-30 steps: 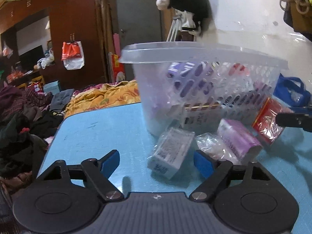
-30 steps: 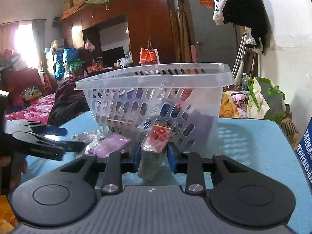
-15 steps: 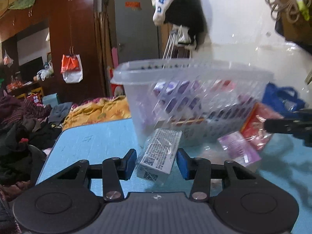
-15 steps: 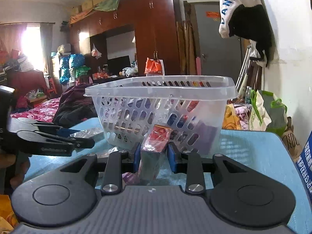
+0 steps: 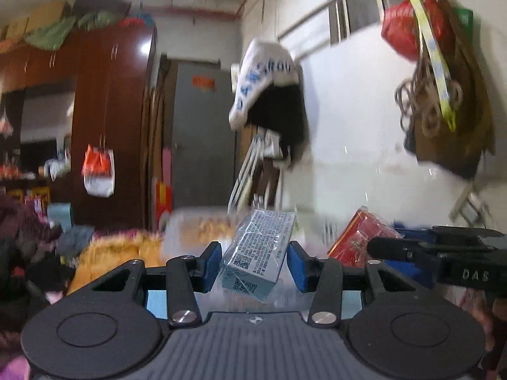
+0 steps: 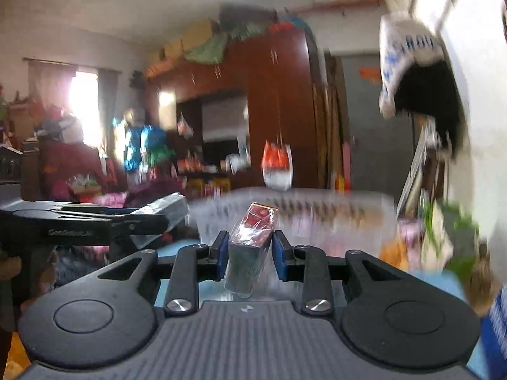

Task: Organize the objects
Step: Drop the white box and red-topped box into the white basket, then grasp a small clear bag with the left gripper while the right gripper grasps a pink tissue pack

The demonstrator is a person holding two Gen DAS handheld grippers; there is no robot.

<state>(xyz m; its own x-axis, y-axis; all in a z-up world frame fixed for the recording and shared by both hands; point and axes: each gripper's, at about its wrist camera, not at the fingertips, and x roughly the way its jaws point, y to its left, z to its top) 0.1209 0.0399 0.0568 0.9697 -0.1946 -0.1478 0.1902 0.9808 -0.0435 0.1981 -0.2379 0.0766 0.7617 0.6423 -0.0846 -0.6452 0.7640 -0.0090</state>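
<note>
Both grippers rose, each clamping one box (image 5: 258, 253).

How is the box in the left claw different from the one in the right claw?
The pale blue box in the left claw is light, covered in small print and square codes; the red box in the right claw is dark red and green. The pale blue box looks wider, its claw spread further. Both are film-wrapped, tilted, and lifted before the blurred basket.

Motion-blurred white basket (image 6: 294, 215), its contents unreadable; small print on the wrapped pale box (image 5: 258, 253) illegible.
</note>
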